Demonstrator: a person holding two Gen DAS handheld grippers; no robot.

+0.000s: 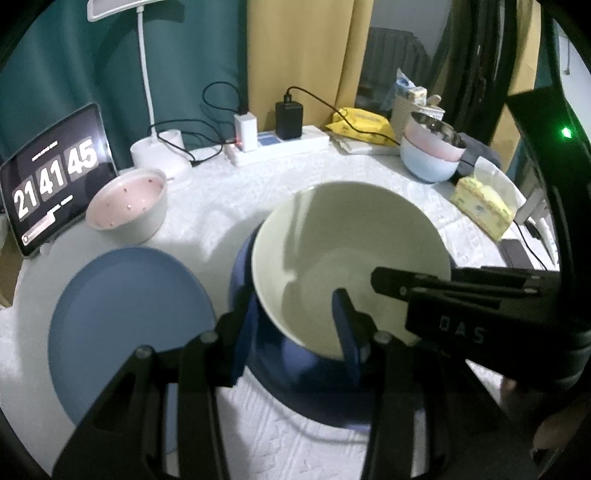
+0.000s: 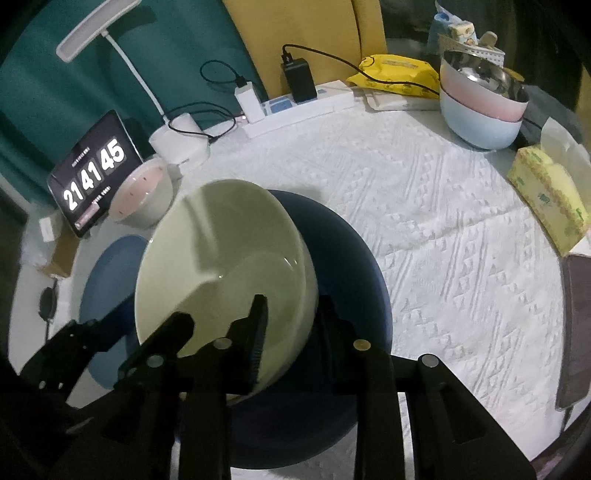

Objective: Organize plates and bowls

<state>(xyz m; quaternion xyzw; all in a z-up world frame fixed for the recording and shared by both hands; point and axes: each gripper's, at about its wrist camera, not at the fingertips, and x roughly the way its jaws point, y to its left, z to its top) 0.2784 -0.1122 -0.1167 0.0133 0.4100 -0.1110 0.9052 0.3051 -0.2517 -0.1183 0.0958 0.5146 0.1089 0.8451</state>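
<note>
Both tongs (image 1: 295,325) (image 2: 291,325) straddle the tilted cream bowl's (image 1: 347,251) rim.

Home: curtains (image 1: 166,55), desk lamp (image 2: 99,29), cloth-covered table (image 2: 424,221) with tissues (image 2: 546,195).

my left gripper (image 1: 295,325): black frame, blue pads, silver screws | right gripper (image 2: 291,325): black, ribbed pads, "DAS" lettering, green LED

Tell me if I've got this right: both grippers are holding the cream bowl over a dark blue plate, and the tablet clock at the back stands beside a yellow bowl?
Nearly. The bowl beside the tablet clock is a pink bowl, not yellow; the left wrist view shows its pink inside. The rest holds: the left gripper and right gripper each straddle the cream bowl's rim over the dark blue plate.
</note>
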